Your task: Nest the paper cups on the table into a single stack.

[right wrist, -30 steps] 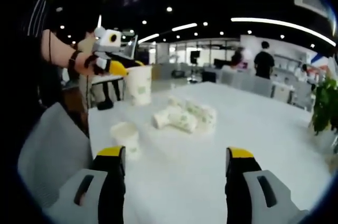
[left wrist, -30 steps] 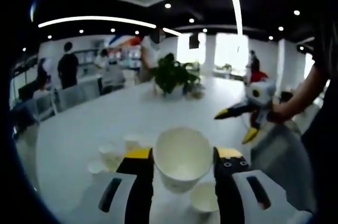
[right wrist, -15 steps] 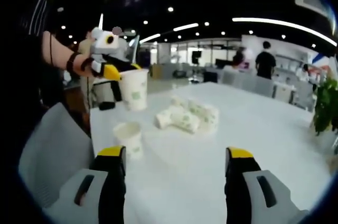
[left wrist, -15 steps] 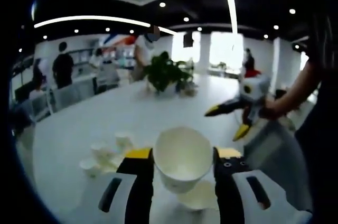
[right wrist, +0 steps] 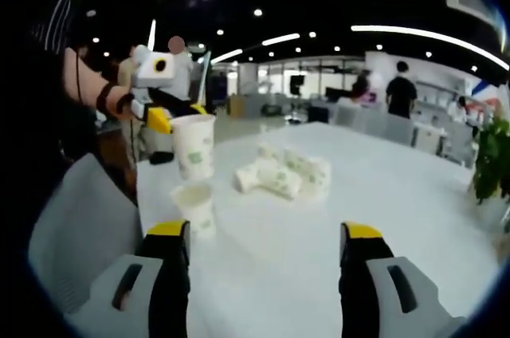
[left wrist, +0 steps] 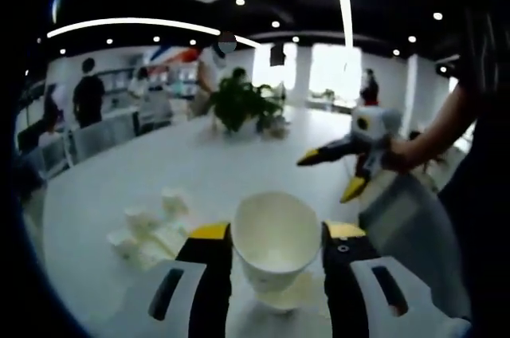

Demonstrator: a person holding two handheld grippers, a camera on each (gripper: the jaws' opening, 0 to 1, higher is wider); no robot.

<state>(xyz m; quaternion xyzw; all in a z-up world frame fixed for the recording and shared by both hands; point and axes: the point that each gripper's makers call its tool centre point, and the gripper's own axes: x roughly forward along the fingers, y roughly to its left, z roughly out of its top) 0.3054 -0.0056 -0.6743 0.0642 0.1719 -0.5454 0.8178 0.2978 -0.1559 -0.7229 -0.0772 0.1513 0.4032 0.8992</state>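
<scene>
My left gripper [left wrist: 276, 232] is shut on a white paper cup [left wrist: 275, 250], held upright with its mouth toward the camera. Just beneath it stands another cup [left wrist: 284, 298]. In the right gripper view the held cup [right wrist: 194, 147] hangs directly over that standing cup [right wrist: 196, 207], in the left gripper [right wrist: 169, 115]. Several more cups lie in a loose heap [right wrist: 283, 173] on the white table [right wrist: 382, 218]; the heap [left wrist: 150, 229] is left of my left jaws. My right gripper [right wrist: 263, 230] is open above the table with nothing between its fingers, and appears as the right gripper [left wrist: 331, 174] in a person's hand.
A grey chair [right wrist: 72, 234] stands at the table's near edge beside the standing cup. A potted plant [left wrist: 243, 105] sits far across the table. People stand by desks in the background. The table past the heap is bare.
My left gripper has carried its cup sideways and down, so it now hangs right over the standing cup. The right gripper has stayed open and almost still.
</scene>
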